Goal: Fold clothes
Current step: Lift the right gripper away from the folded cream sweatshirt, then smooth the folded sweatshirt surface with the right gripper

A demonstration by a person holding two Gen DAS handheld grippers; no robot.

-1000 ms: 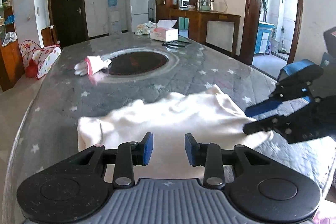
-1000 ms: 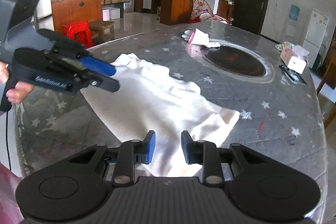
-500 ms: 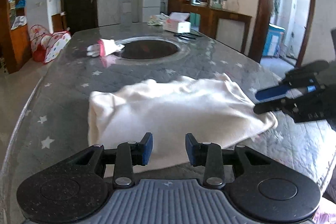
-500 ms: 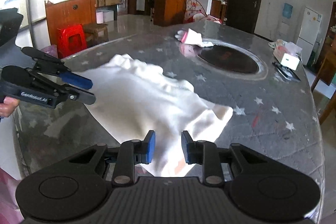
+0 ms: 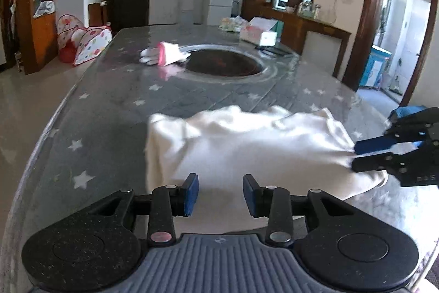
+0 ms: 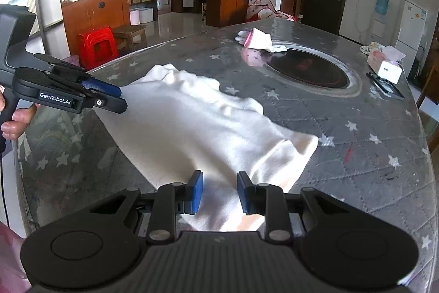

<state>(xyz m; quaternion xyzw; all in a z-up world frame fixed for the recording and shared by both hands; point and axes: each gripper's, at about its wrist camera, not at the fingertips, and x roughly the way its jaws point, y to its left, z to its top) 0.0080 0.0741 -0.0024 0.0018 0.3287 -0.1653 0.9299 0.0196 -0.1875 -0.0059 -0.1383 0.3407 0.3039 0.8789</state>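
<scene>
I am holding both grippers over the white garment (image 6: 208,128), lying rumpled on the star-patterned table (image 6: 356,155). Left gripper (image 5: 221,192) and right gripper (image 6: 219,192) are standing apart, gripping nothing, presumably positioning to take its near edge.

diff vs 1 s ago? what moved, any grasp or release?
The left gripper slid along the near edge toward the white garment's far-left corner, so the cloth now sits more to the right in its view. The garment looks flatter and more spread out. No grasp or release: both the left and the right gripper hover part open, nothing pinched. Unchanged: the right gripper's position, the gloves, the tissue box and the table.
</scene>
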